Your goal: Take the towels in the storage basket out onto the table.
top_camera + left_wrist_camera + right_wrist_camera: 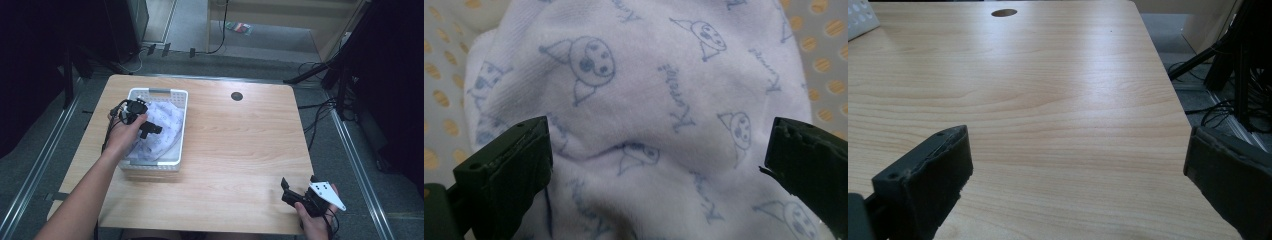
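Note:
A white cloth (162, 131) printed with pale blue cartoon figures lies bundled in a white perforated basket (159, 92) at the table's left. My left gripper (148, 130) hangs over the cloth inside the basket, jaws wide apart. In the left gripper view the cloth (649, 115) lies close below and between the open jaws, my left gripper (656, 160) holding nothing. My right gripper (297, 189) rests near the table's front right corner, open, with bare wood between its jaws in the right gripper view (1078, 175).
The wooden table (235, 150) has a round cable hole (237, 96) at the back middle. A corner of the basket (860, 17) shows far left in the right gripper view. Stands and cables (340, 85) crowd the floor to the right.

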The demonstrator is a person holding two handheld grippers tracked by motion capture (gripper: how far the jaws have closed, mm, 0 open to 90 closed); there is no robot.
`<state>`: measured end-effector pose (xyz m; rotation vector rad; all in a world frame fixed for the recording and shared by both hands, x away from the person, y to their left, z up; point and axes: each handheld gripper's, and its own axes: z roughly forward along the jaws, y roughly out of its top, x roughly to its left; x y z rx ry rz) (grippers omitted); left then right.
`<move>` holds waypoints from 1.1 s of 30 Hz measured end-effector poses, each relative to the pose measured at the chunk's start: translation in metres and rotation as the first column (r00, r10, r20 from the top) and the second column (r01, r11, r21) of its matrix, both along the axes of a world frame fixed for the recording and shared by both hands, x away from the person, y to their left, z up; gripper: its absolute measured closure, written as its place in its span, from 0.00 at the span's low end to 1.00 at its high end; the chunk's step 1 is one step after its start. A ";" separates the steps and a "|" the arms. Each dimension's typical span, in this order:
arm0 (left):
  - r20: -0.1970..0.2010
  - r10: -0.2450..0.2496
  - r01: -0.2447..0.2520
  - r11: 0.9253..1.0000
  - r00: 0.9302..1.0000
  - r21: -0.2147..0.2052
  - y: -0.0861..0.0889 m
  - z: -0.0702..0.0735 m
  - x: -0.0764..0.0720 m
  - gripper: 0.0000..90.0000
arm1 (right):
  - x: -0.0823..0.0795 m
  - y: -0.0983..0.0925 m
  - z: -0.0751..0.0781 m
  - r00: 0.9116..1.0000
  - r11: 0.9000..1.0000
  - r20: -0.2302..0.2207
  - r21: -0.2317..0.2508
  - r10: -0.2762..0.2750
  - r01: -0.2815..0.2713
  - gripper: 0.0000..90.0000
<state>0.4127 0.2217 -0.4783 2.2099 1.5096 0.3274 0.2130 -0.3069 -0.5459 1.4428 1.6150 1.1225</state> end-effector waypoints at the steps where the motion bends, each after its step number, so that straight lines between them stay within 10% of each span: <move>1: -0.005 0.005 -0.005 1.000 1.000 -0.012 0.000 -0.001 0.002 0.00 | 0.000 0.000 0.000 1.000 1.000 -0.001 0.000 -0.001 0.001 0.00; 5: -0.060 -0.008 0.004 0.998 0.998 -0.055 -0.001 -0.007 0.012 0.00 | 0.000 0.000 0.000 1.000 1.000 -0.005 -0.001 -0.002 0.002 0.00; 9: -0.088 -0.040 0.043 0.998 0.995 0.034 -0.014 -0.014 0.016 0.00 | 0.001 0.000 0.000 1.000 1.000 -0.008 -0.003 -0.003 0.003 0.00; 16: -0.123 -0.042 0.047 0.998 0.991 0.038 -0.021 -0.025 0.016 0.00 | 0.001 0.000 0.000 1.000 1.000 -0.015 -0.002 0.001 -0.001 0.00; 23: -0.073 -0.026 0.041 0.976 0.997 0.212 -0.038 -0.039 0.013 0.00 | 0.001 0.000 0.000 1.000 1.000 -0.020 -0.001 0.002 -0.002 0.00; 33: -0.072 -0.016 0.032 0.974 0.997 0.224 -0.036 -0.036 0.011 0.06 | 0.002 0.000 0.000 1.000 1.000 -0.026 0.003 0.002 -0.002 0.00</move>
